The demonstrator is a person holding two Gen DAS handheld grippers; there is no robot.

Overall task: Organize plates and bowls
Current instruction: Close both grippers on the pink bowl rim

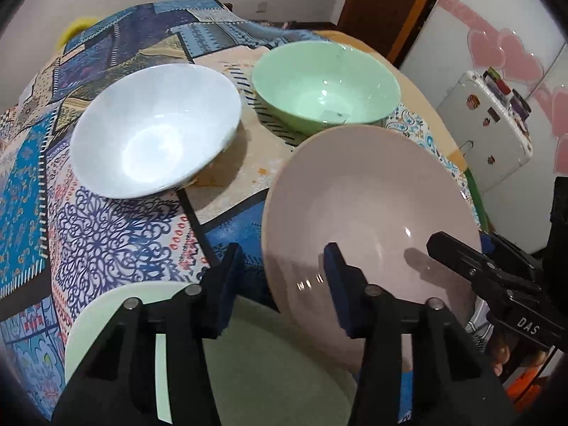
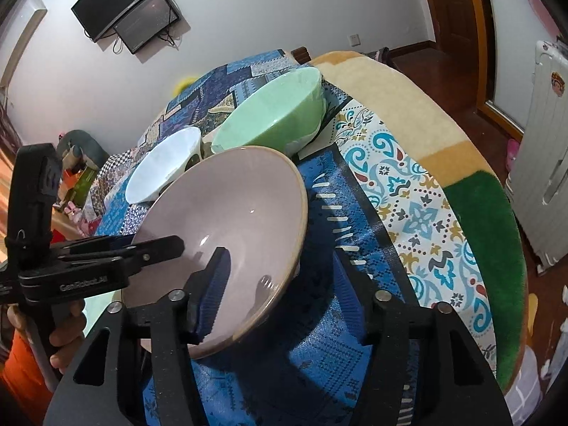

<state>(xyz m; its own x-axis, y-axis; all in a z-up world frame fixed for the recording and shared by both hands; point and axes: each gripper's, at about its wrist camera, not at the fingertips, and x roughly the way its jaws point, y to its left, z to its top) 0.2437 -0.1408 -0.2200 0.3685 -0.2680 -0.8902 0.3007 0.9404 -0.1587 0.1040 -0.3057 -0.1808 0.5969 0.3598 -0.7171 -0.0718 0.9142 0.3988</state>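
There are three bowls and one plate on the patterned cloth (image 1: pixel 106 234). From left to right in the left wrist view: a white bowl (image 1: pixel 156 129), a green bowl (image 1: pixel 325 87) behind it to the right, and a pink bowl (image 1: pixel 369 220) nearest the camera. The pale green plate (image 1: pixel 117 316) lies flat in the near left corner, partly under the pink bowl.

The white and green bowls stand upright on the cloth, apart from each other, mouths up. The pink bowl is tilted: its mouth faces toward the cameras and up, and its far rim is higher than its near rim. A round bowl has no long axis.

There are two grippers. The left gripper (image 1: pixel 284 287) has its jaws narrow, one finger outside the left rim of the pink bowl and one inside; I cannot tell if the pads press on the rim. The right gripper (image 2: pixel 280 296) also stands narrow across the right rim, its left pad (image 2: pixel 213 294) against the inner wall, the other finger behind the bowl; a firm grip I cannot confirm.
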